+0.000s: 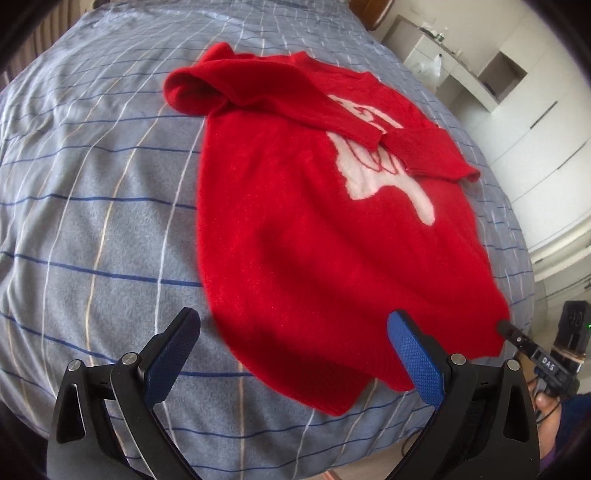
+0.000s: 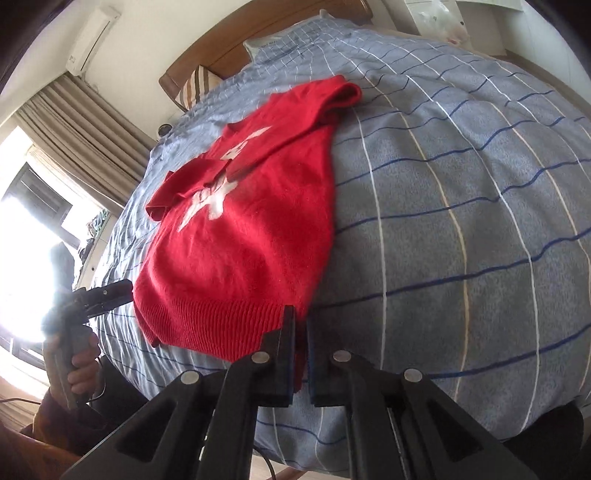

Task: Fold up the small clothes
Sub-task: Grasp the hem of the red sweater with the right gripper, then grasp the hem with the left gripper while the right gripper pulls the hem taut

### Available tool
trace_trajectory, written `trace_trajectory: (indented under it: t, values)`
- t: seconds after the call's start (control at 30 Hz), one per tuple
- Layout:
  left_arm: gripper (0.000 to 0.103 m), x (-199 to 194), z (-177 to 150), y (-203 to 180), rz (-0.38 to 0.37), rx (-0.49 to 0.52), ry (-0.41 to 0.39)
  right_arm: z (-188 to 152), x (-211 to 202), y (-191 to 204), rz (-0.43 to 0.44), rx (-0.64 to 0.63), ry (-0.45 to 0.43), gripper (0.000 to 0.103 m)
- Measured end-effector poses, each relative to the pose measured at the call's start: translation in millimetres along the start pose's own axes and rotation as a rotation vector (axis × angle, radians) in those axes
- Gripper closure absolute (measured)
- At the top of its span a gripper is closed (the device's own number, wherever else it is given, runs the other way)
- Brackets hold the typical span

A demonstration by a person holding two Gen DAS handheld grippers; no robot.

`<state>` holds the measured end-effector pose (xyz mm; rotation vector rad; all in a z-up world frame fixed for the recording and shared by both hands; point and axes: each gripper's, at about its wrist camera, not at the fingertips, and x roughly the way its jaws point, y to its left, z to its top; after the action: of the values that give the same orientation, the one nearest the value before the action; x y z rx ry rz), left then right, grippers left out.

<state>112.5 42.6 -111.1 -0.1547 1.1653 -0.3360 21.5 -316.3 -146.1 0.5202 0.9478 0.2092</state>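
A small red knit sweater (image 1: 295, 221) with a white motif lies flat on the bed, both sleeves folded across its chest. My left gripper (image 1: 295, 332) is open, its blue-padded fingers straddling the sweater's near hem corner just above the cloth. In the right wrist view the sweater (image 2: 240, 240) runs away from me. My right gripper (image 2: 301, 328) is shut on the ribbed hem's right corner. The right gripper's tip also shows in the left wrist view (image 1: 508, 328) at the hem. The left gripper shows in the right wrist view (image 2: 110, 291) beside the hem's left corner.
The bed is covered by a blue-grey checked quilt (image 1: 92, 221). White cabinets and shelves (image 1: 517, 110) stand to the right of the bed. A wooden headboard (image 2: 258, 33), a striped pillow (image 2: 195, 86) and curtained window (image 2: 55, 166) lie beyond.
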Motion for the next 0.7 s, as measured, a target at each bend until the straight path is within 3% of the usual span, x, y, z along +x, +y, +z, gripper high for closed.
trace_trajectory:
  t: [0.13, 0.23, 0.33, 0.43, 0.5, 0.53, 0.6, 0.7]
  values:
    - [0.001, -13.1, -24.9, 17.0, -0.038, 0.003, -0.026, 0.5, -7.1, -8.0, 0.007, 0.047, -0.034, 0.095]
    - [0.003, -12.4, -49.7, 9.2, -0.041, 0.135, -0.012, 3.7, -8.6, -13.5, 0.009, 0.063, -0.038, 0.094]
    - [0.013, -4.3, -59.5, -7.6, 0.017, 0.234, -0.033, 5.7, -5.0, -11.2, -0.002, 0.045, -0.025, 0.094]
    - [0.021, 1.3, -50.3, -12.2, -0.006, 0.199, -0.073, 5.7, -2.1, -7.2, -0.001, 0.040, -0.021, 0.094]
    - [0.068, 6.6, -43.1, -10.6, -0.033, 0.152, -0.079, 5.1, -1.6, -2.2, -0.001, 0.032, -0.025, 0.094]
    - [0.099, 11.0, -40.1, -8.4, -0.057, 0.129, -0.050, 4.9, -2.2, -0.8, -0.003, 0.025, -0.024, 0.094]
    - [0.100, 6.9, -37.9, -1.3, -0.109, 0.086, -0.042, 5.3, -1.7, -0.3, -0.009, 0.018, -0.010, 0.094]
    - [0.100, -20.5, -41.2, 6.6, -0.130, 0.117, -0.047, 7.1, -6.8, -0.3, -0.024, 0.008, 0.022, 0.096]
